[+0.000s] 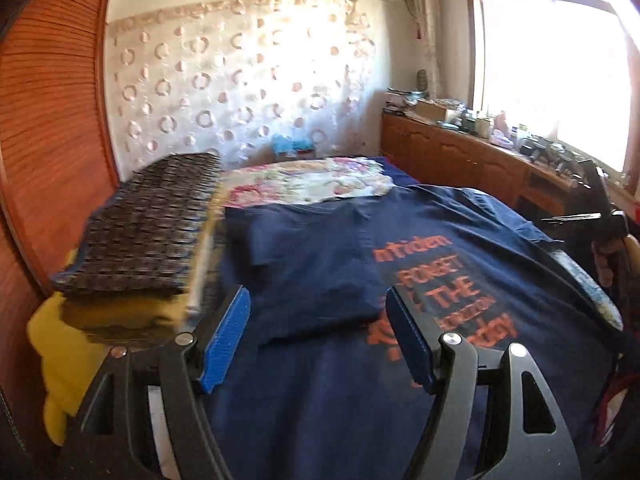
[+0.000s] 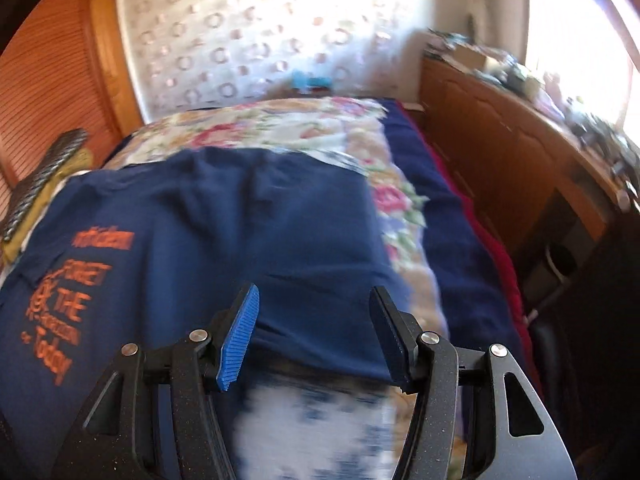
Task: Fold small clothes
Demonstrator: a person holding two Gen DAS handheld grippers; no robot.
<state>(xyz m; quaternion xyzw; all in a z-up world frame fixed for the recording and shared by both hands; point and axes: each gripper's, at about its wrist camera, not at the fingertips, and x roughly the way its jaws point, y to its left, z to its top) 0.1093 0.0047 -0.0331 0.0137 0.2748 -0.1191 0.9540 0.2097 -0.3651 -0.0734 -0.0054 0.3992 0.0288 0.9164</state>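
Bed (image 2: 452,216) w/ floral quilt serves as the folding surface; navy T-shirt (image 1: 320,264) w/ orange print lies spread on it, one side already turned in. Folded stack (image 1: 136,248) sits at bed's left edge, prob. finished pieces. Left gripper (image 1: 318,338) and right gripper (image 2: 314,334) both hover over the shirt, jaws apart, holding nothing.

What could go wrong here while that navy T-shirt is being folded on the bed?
The navy T-shirt lies partly folded with neither tool gripping it; its loose flap could slip open before the next fold. A stack of folded clothes sits close beside the left tool; a careless swing might topple it. The right tool view is blurred, so a hasty grab could catch the flowered cover underneath.
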